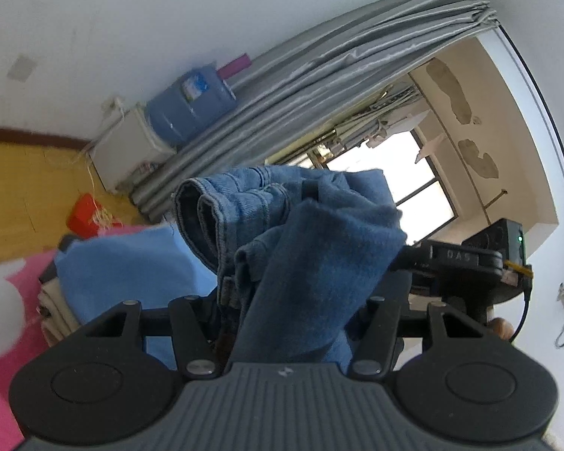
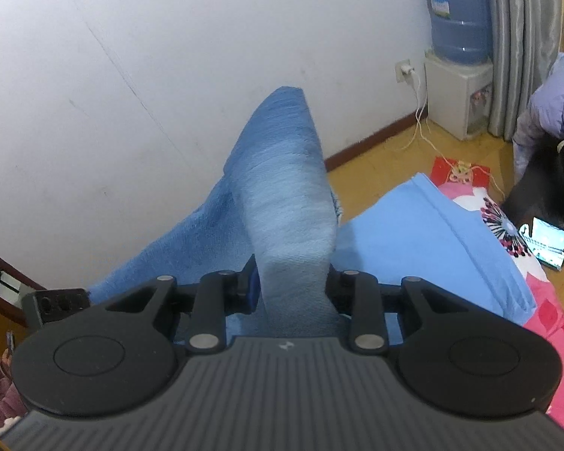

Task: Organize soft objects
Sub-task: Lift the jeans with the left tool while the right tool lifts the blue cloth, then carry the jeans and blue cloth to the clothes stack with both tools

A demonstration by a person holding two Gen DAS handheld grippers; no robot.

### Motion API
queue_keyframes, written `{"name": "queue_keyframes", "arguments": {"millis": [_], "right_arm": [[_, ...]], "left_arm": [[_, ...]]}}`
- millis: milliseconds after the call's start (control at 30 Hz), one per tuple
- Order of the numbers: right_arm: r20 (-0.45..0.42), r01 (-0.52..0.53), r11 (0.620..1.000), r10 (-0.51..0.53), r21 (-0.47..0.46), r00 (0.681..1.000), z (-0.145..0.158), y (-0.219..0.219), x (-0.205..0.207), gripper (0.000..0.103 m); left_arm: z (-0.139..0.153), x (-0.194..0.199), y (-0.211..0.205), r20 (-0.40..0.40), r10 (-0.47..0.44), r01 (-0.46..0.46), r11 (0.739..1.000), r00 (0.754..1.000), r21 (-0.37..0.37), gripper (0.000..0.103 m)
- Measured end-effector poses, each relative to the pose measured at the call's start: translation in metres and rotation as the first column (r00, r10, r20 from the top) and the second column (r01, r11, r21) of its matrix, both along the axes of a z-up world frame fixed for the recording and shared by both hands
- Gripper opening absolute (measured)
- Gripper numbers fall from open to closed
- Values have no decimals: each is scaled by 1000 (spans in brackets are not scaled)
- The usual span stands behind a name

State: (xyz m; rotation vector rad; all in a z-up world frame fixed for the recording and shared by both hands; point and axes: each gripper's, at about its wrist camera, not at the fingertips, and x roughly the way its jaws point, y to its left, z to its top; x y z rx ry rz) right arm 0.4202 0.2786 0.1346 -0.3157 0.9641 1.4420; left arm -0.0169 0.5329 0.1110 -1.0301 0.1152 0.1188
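Note:
A pair of blue jeans (image 1: 244, 206) with a fuzzy blue lining hangs in the air between both grippers. In the left wrist view my left gripper (image 1: 293, 315) is shut on the bunched fabric, which hides its fingertips. The right gripper's black body (image 1: 462, 259) reaches in from the right and touches the same garment. In the right wrist view my right gripper (image 2: 293, 285) is shut on a thick fold of the fuzzy blue lining (image 2: 285, 195), which rises in front of the white wall. Below lies a light blue folded cloth (image 2: 432, 244).
The light blue folded cloth (image 1: 124, 270) and a beige folded cloth (image 1: 56, 312) lie on a pink blanket (image 2: 552, 319). A water dispenser (image 2: 457, 86) and grey curtain (image 1: 319, 86) stand by the wall. A person (image 2: 545, 120) bends over a phone (image 2: 549, 242) at right.

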Motion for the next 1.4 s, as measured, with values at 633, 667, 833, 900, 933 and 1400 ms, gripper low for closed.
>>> {"name": "queue_keyframes", "arguments": {"millis": [633,667,833,900,933,1400], "right_arm": [[-180,107,993,-97,44,979,-34,-3,32,27],[-229,146,987,-127,69,965,-37,-13,33,27],[-479,338,926,-223,168,849,-64,-46,32,27],[-567,401,897,-235,187,790,-75,-51,31,27],[-606,433,880,-241,193,758,-81,-53,31,27],[-972,889,453,-172,66,160,-176,-107,-23,27]], "left_arm": [[-21,20,34,-30,9,-10,1000,1000,-20,57],[-14,21,37,-35,12,-12,1000,999,0,57],[21,32,50,-110,6,4,996,994,90,52],[34,37,56,-145,3,15,992,989,124,51],[41,40,59,-162,2,21,990,987,141,51],[134,173,43,-527,-229,493,751,818,440,50]]}}
